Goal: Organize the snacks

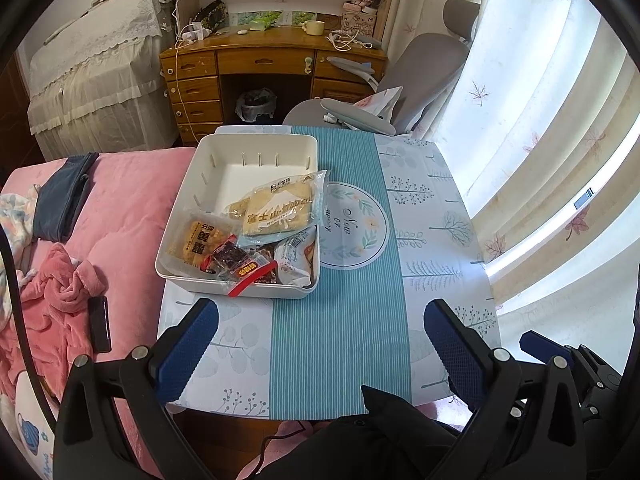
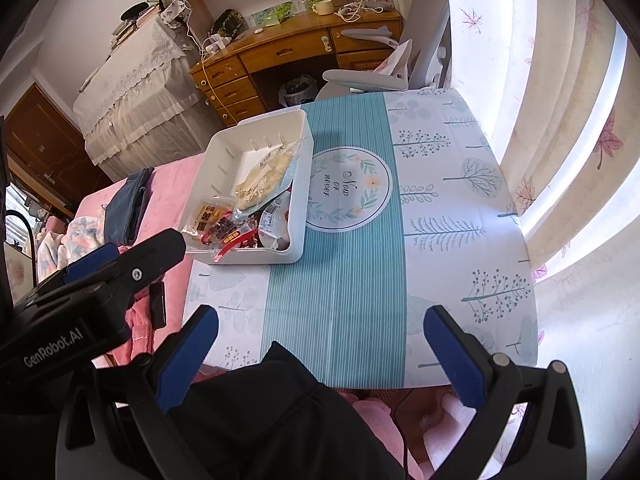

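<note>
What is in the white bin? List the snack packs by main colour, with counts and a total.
Yellowish packs: 2, the big bread pack and the small cracker pack
Red packs: 1
White packs: 1
Total: 4, all in the bin

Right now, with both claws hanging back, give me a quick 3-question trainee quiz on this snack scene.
1. True or false: the white bin sits on the right side of the tablecloth.
2. Multiple choice: the left claw is A) shut on a snack, B) open and empty, C) inside the bin.
3. Fill in: the red-edged packet pokes over the bin's ____ rim.

Key
1. False: it sits on the cloth's left side, next to the pink bedding.
2. B. The right claw is open and empty too.
3. Near, the rim closest to the claws.
</note>
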### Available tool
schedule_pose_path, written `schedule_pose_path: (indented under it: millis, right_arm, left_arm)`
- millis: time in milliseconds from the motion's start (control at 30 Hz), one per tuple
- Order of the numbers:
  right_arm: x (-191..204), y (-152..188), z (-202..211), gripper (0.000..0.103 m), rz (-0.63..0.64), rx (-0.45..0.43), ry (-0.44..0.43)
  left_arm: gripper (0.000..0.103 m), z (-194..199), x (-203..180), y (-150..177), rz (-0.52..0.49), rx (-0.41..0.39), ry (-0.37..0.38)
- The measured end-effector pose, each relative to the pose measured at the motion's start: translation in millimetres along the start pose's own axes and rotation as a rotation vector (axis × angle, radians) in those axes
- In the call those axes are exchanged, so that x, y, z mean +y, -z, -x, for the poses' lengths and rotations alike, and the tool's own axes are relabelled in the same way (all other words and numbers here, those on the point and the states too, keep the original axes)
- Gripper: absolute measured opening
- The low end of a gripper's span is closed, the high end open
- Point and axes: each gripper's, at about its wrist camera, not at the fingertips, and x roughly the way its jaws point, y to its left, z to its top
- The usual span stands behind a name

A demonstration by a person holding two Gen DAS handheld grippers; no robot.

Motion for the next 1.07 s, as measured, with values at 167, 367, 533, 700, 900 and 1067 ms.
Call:
schedule_pose_path:
  millis: [167,367,533,700,900,1067]
  right_arm:
    - [-0.2,-0.9,-0.9,0.103,0.0,-0.001,0.0]
    - [-0.7,-2.4,-1.3,0.103,-0.002,0.001,0.0]
    - [-1.1,-4.8,-3.2,0.103,-0.005,0.001,0.001]
    - [-0.9,-9.4,-8.9,0.103,-0.012,0.007,0.005]
    - [-3.0,-13.5,-12.1,0.103,-0.01,0.022,0.007]
    - [-2.4,-13.2,-12.9,0.103,-0.008,0.034,0.006]
  left_arm:
    - [0.102,-3.4,-0.9,-5.1,-0.004,0.001,0.0]
    - [0.102,-8.9,-0.7,-12.4,-0.012,0.004,0.003]
    - [0.102,-11.2,-1.1,-15.4,-0.017,0.005,0.005]
    - [0.102,-14.4,-1.0,-18.0,-0.019,0.011,0.007]
    - [0.102,-19.9,-0.2,-19.2,-0.01,0.027,0.009]
    - [0.102,-23.0,-0.7,-18.5,-0.003,0.038,0.006]
